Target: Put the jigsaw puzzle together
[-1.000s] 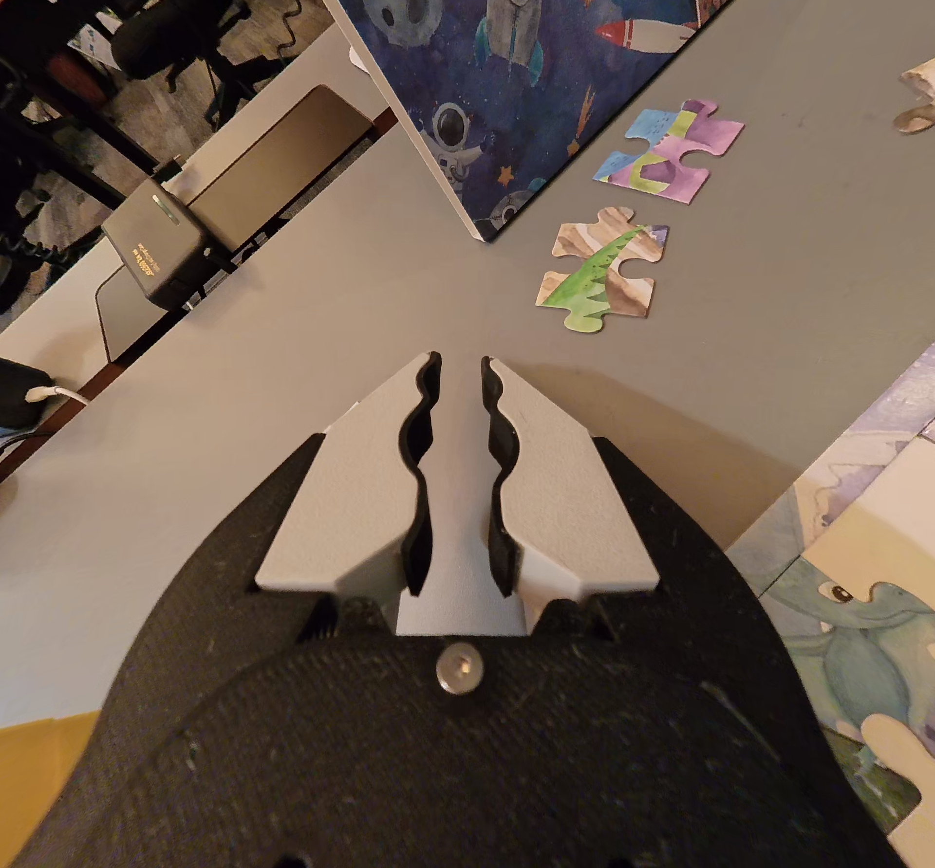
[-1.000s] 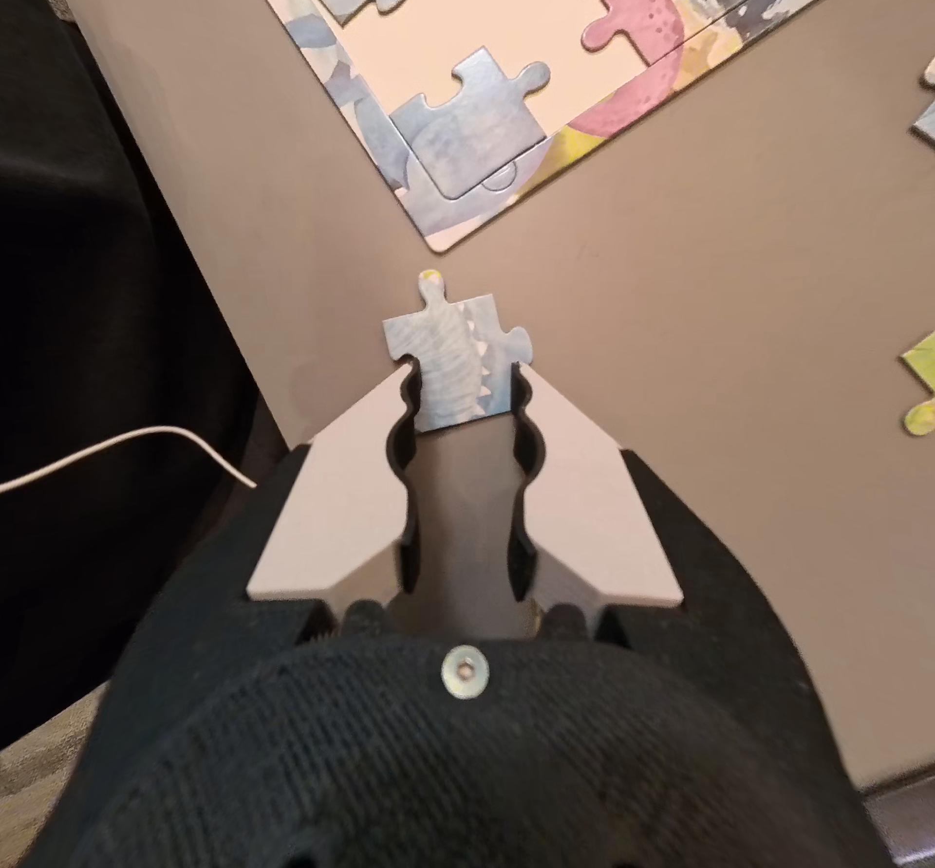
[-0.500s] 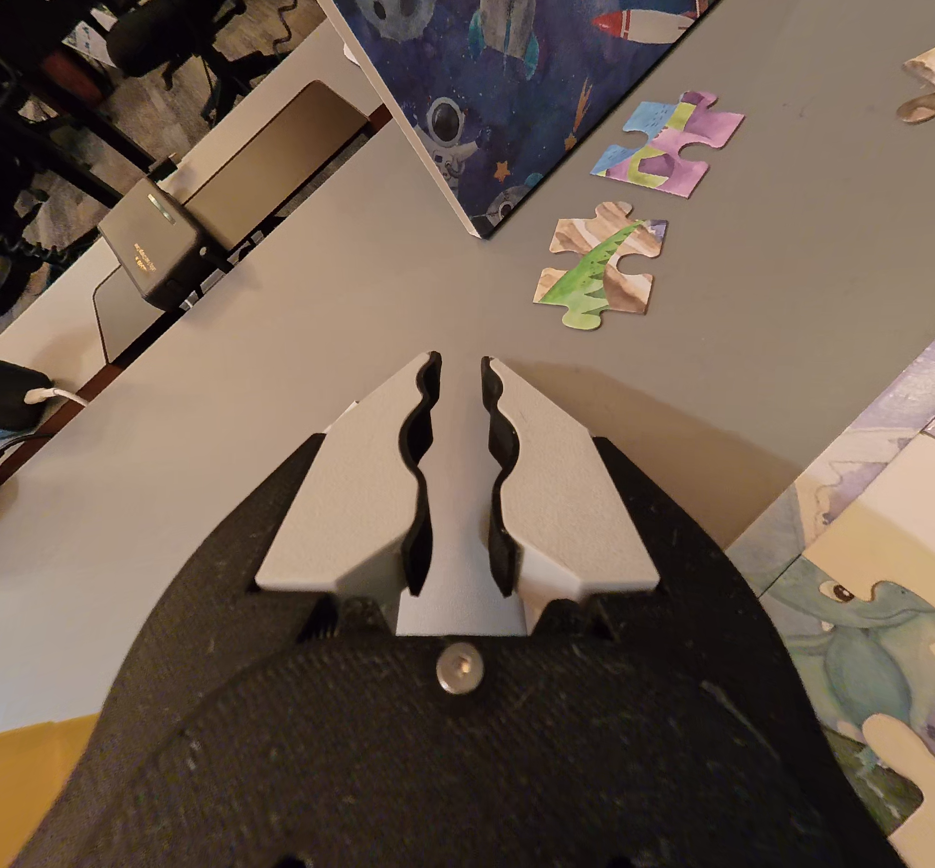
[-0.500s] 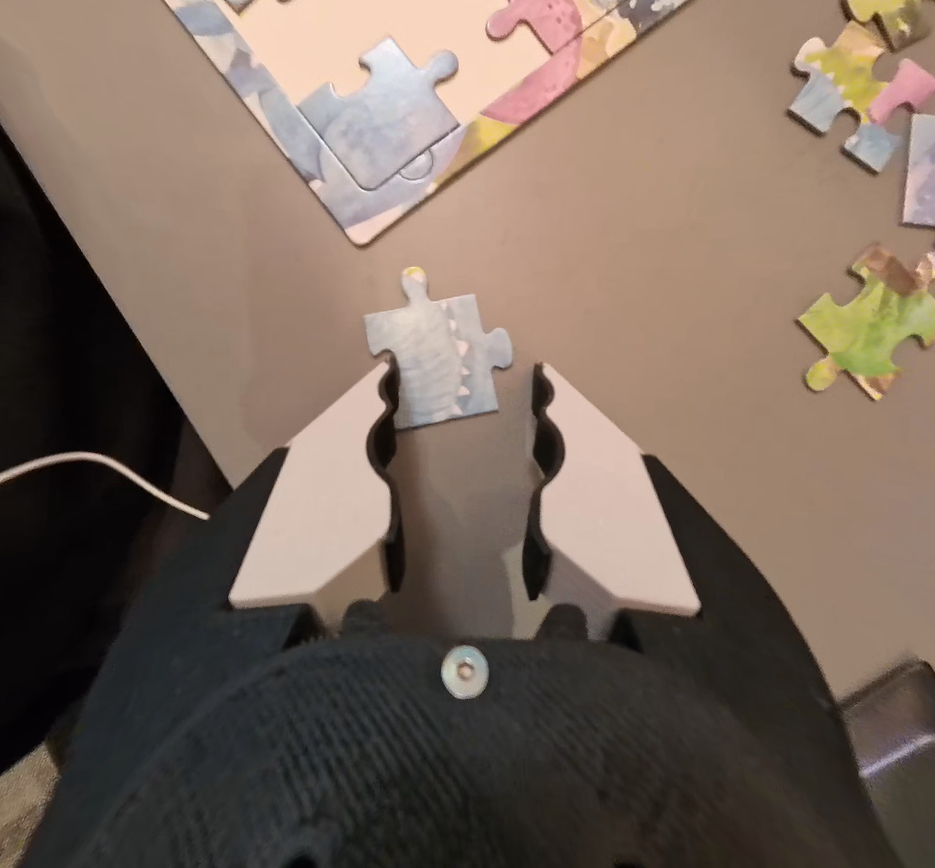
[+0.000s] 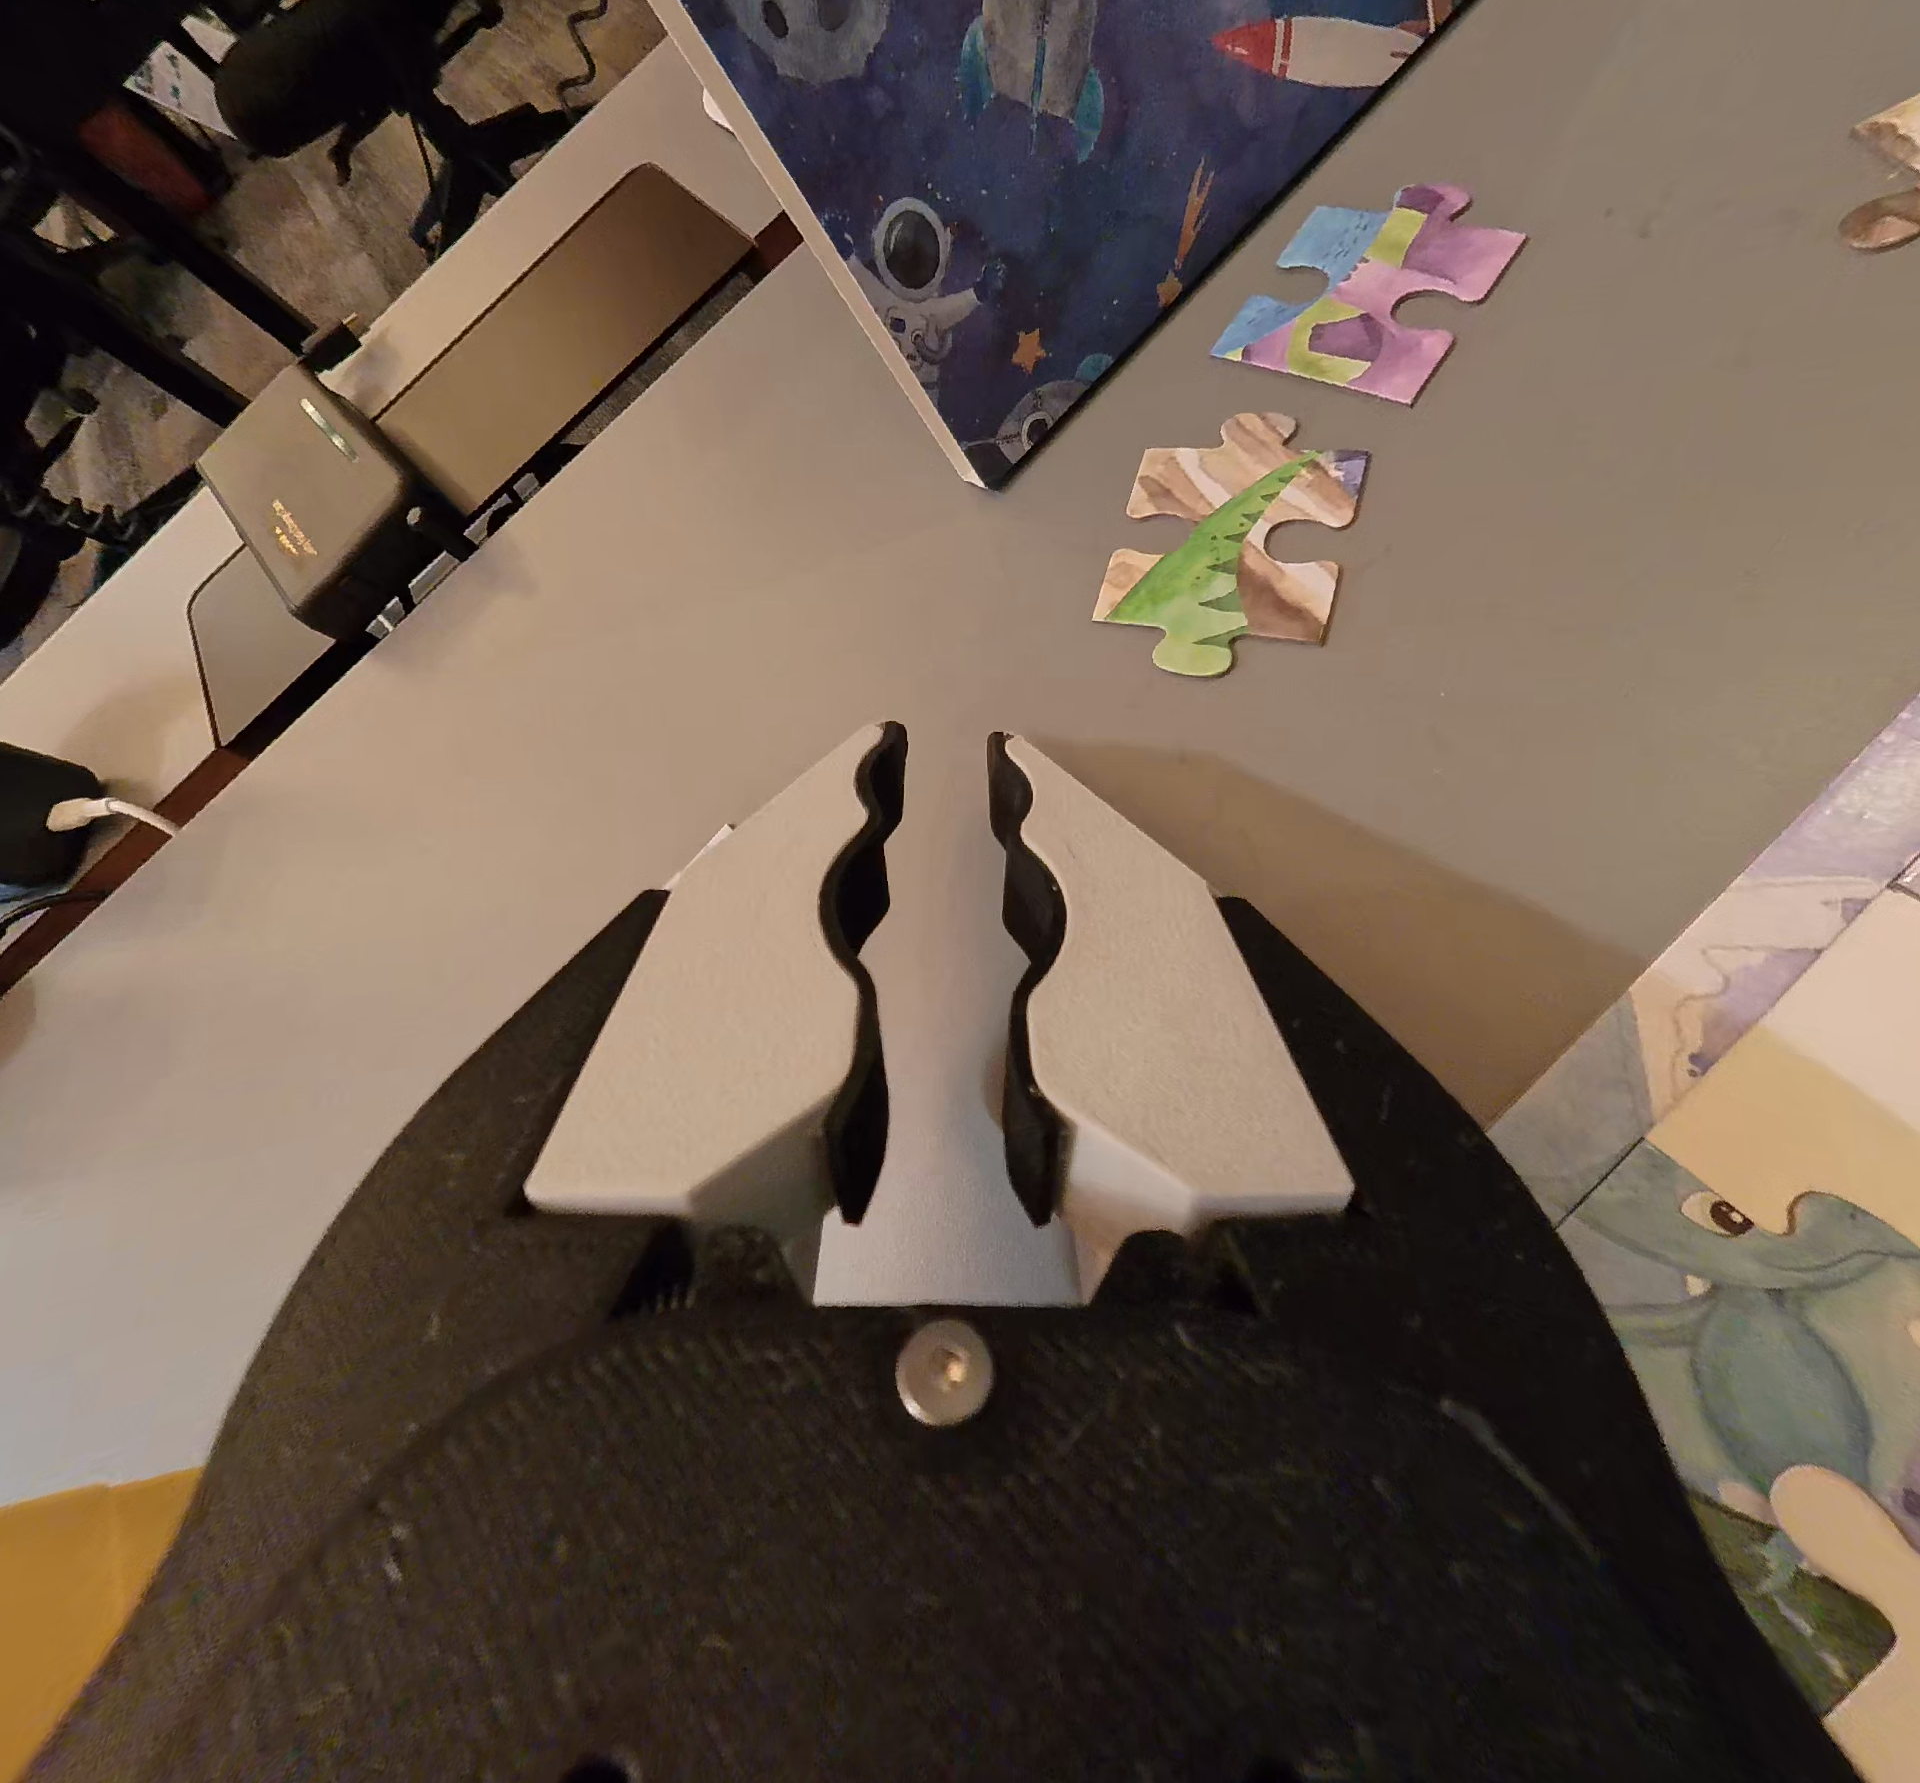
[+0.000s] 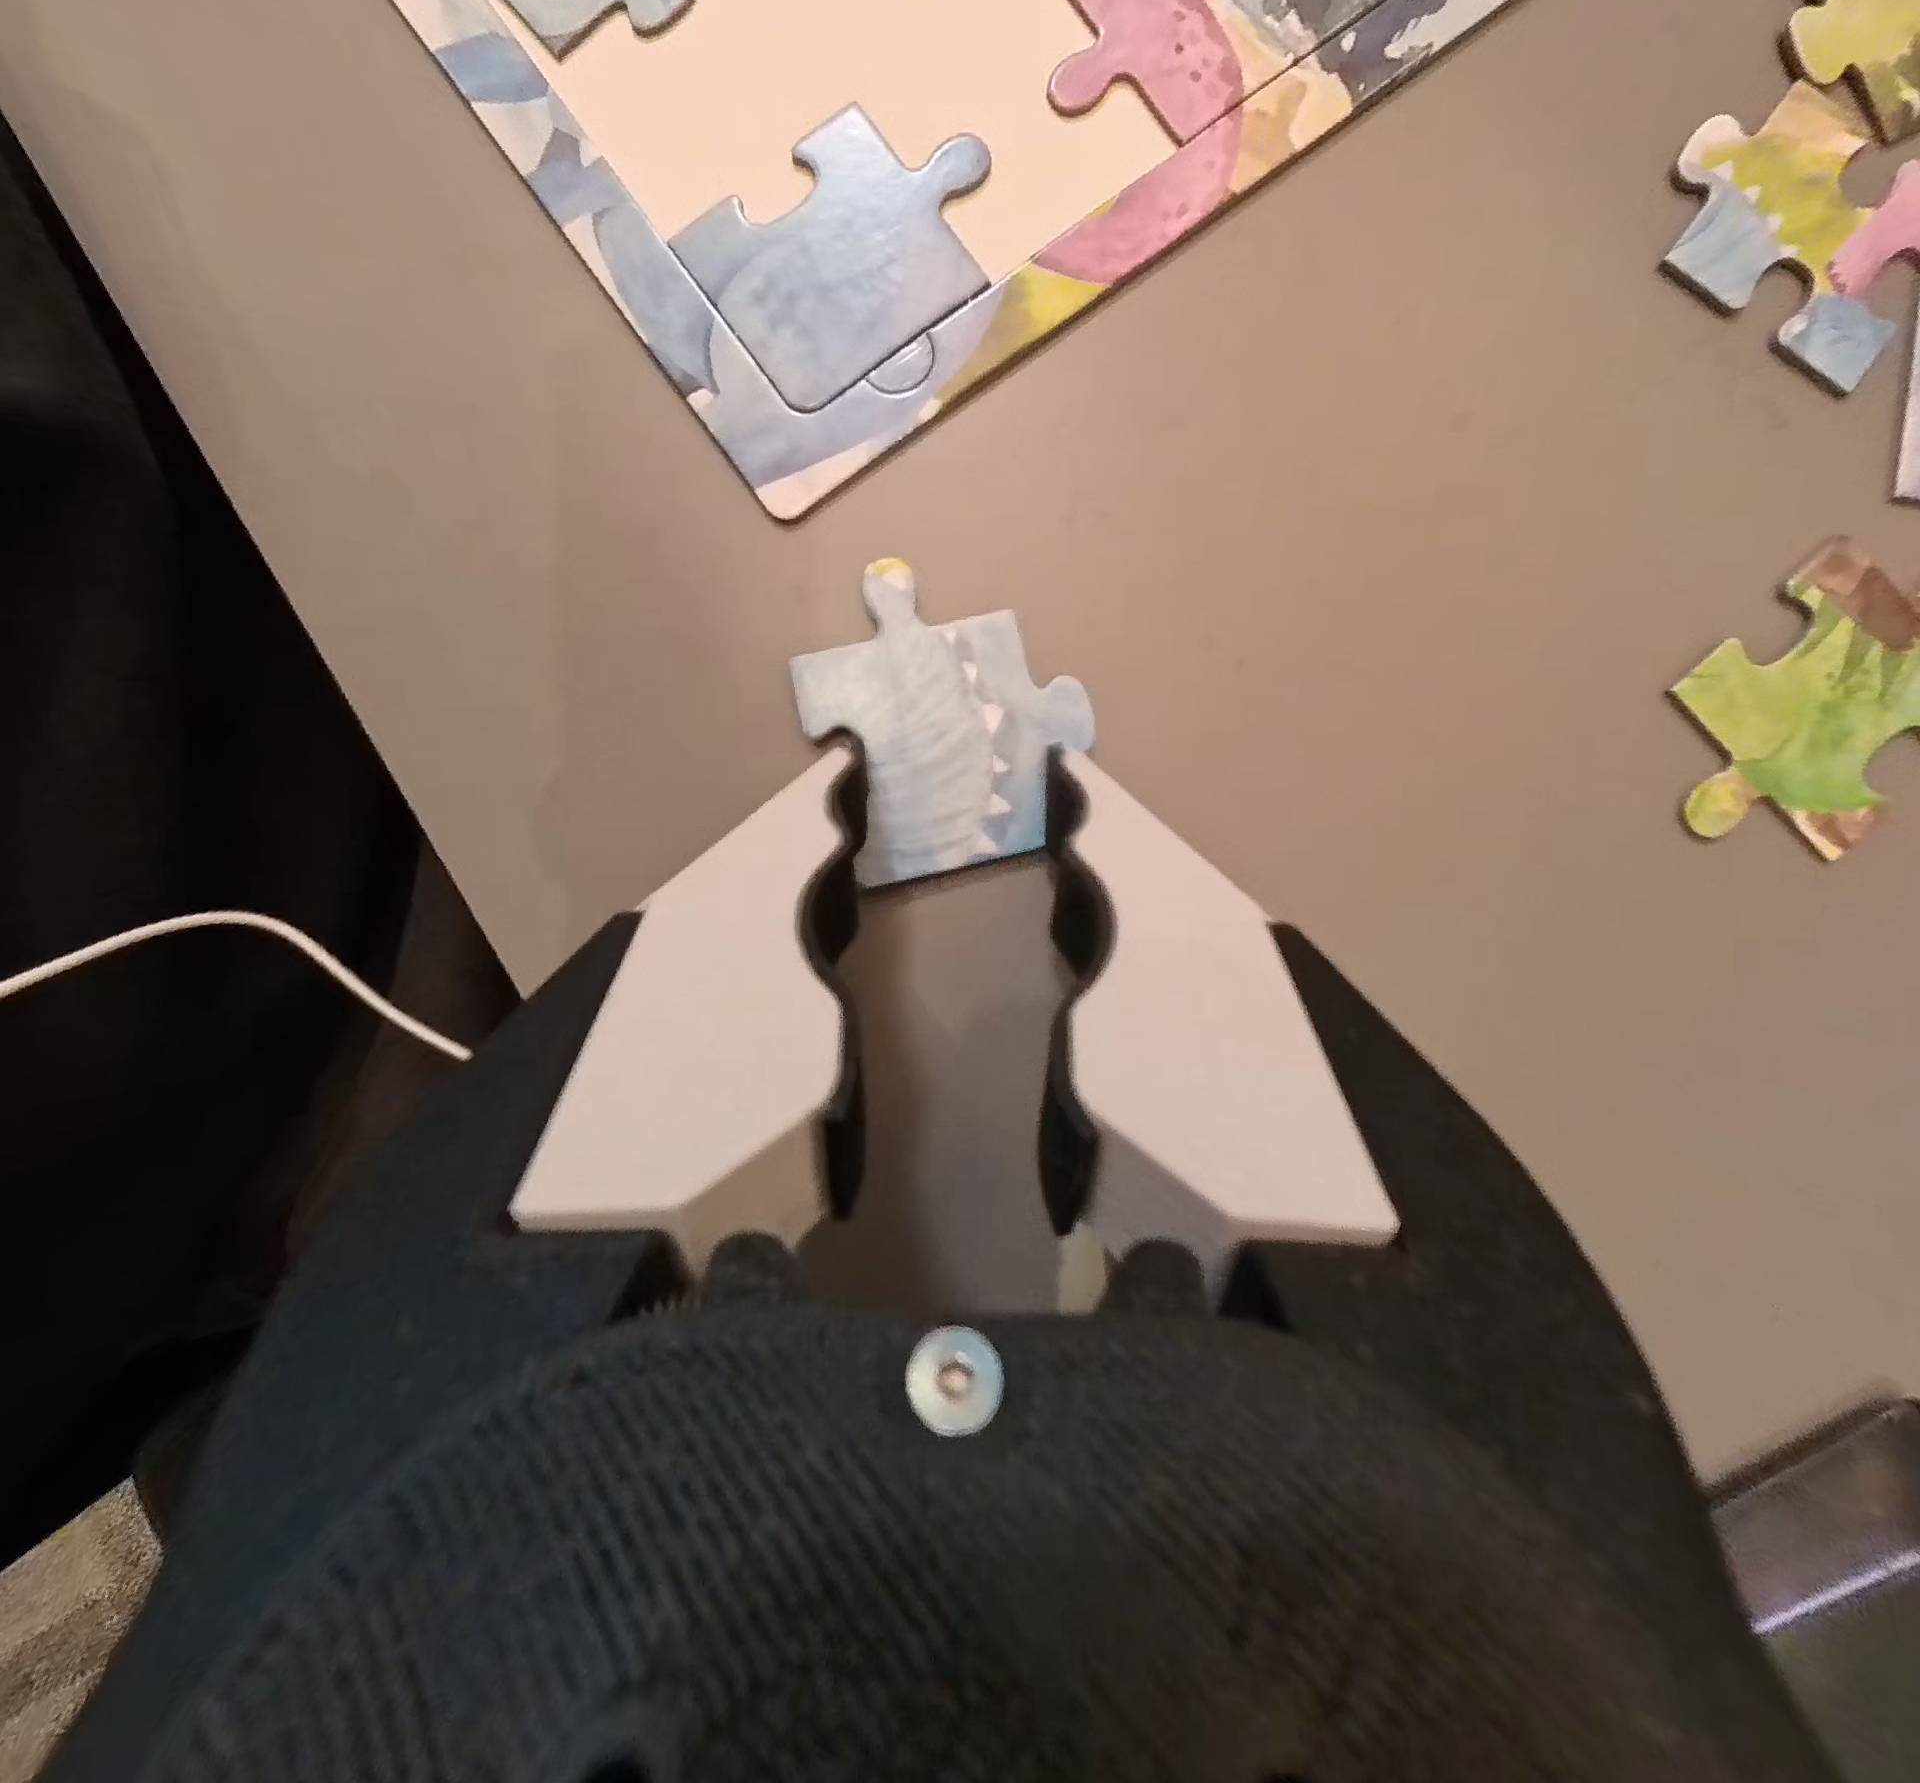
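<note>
My right gripper (image 6: 951, 762) is shut on a pale blue puzzle piece (image 6: 935, 694), held by its near end just above the grey table. The puzzle board (image 6: 1039, 310) lies ahead, its near corner close to the piece. A blue piece (image 6: 842, 268) sits in that corner and a pink piece (image 6: 1153, 40) sits farther right. My left gripper (image 5: 943, 736) is empty over bare table, its jaws a narrow gap apart. The board's other edge (image 5: 1766, 954) shows at its right, with a green dinosaur picture.
Loose pieces lie right of the board: a green one (image 6: 1808, 725) and a blue-yellow-pink one (image 6: 1787, 247). A green-brown piece (image 5: 1231, 549) and a purple one (image 5: 1371, 299) lie beside a space-themed board (image 5: 1039, 123). The table edge and a white cable (image 6: 260, 933) are at left. Some 45 cm of space lies between my two pairs of fingers.
My right gripper opened around the blue piece half a second ago and has closed on it again, shifting slightly over the table. The left gripper has not moved.
</note>
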A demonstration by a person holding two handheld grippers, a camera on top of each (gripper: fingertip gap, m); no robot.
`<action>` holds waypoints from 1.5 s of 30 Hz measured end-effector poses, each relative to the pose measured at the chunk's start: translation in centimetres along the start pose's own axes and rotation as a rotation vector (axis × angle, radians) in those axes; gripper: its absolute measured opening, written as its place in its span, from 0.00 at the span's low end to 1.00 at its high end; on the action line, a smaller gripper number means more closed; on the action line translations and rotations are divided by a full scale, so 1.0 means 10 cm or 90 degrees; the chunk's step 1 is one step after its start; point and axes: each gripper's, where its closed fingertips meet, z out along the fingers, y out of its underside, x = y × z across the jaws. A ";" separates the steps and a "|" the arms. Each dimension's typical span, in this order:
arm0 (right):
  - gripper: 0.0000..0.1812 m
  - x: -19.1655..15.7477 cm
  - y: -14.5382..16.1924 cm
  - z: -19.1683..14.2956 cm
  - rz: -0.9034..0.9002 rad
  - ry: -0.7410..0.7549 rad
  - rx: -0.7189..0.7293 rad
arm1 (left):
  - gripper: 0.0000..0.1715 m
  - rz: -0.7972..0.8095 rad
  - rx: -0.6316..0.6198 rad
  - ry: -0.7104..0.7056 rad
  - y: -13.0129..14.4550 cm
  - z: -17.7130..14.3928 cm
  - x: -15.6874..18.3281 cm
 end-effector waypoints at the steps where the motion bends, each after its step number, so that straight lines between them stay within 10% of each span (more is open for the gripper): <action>1: 0.02 -0.02 -0.01 -0.02 -0.009 -0.007 0.005 | 0.08 0.001 -0.001 0.000 0.00 0.00 0.00; 16: 0.33 0.54 0.11 -0.04 0.130 0.129 0.005 | 0.08 0.003 -0.001 -0.002 0.00 0.00 0.00; 23: 0.24 0.99 0.25 -0.24 0.116 0.309 -0.038 | 0.08 0.007 -0.006 0.000 0.01 0.01 0.01; 33: 0.43 0.71 -0.06 -0.06 0.263 0.170 0.112 | 0.08 0.013 -0.012 -0.001 0.02 0.02 0.02; 45: 0.21 0.81 0.07 -0.05 0.234 0.225 0.065 | 0.08 0.017 -0.013 -0.003 0.02 0.02 0.02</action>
